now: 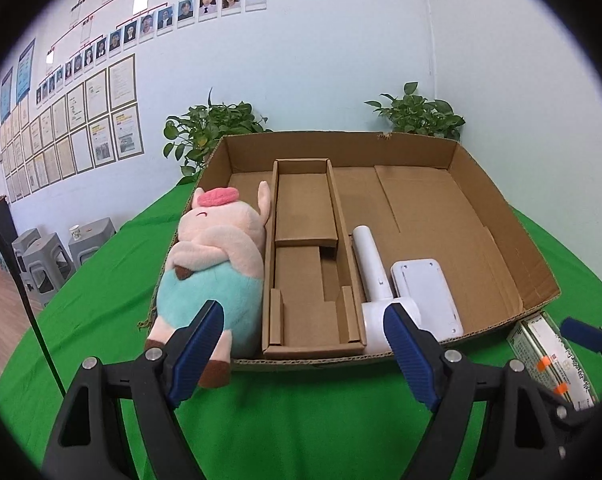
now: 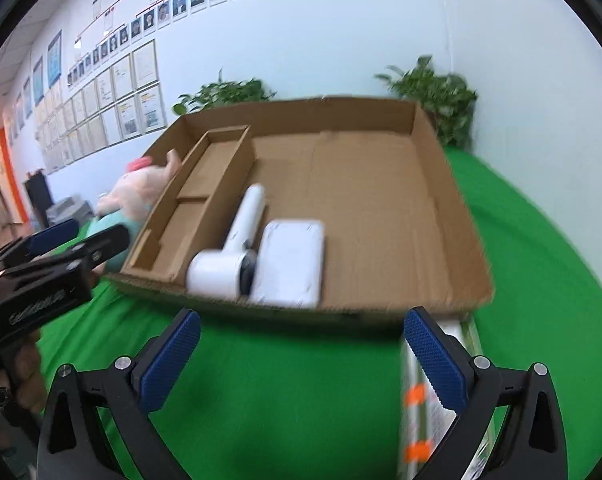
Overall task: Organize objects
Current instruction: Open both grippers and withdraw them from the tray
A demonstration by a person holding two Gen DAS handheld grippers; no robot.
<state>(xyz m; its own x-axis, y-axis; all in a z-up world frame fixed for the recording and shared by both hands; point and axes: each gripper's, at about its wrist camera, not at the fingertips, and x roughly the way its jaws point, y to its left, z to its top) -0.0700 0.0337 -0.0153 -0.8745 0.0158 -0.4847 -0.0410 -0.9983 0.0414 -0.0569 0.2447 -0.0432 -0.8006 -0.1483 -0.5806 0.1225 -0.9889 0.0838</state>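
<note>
A green-covered bench (image 1: 301,420) is standing by a white wall (image 1: 321,60). Ahead of both wide-open, empty hand-held grippers (image 1: 305,348) (image 2: 301,360), the cardboard box (image 1: 501,216) is holding the plush toy (image 1: 217,264).

So the pale bluish-white painted wall (image 1: 321,60) is taking up most of the view, and it's carrying rows of small portrait photos (image 1: 205,6) joined by thin red lines, plus a grid of framed paper certificates (image 1: 81,132) lower down. Two leafy green potted plants (image 1: 209,128) are sitting against it behind the bright green cloth-covered surface (image 1: 301,408). Grey plastic stools (image 1: 49,256) are standing off left on a wooden floor (image 1: 1,304). Light's looking even, nothing harsh.
</note>
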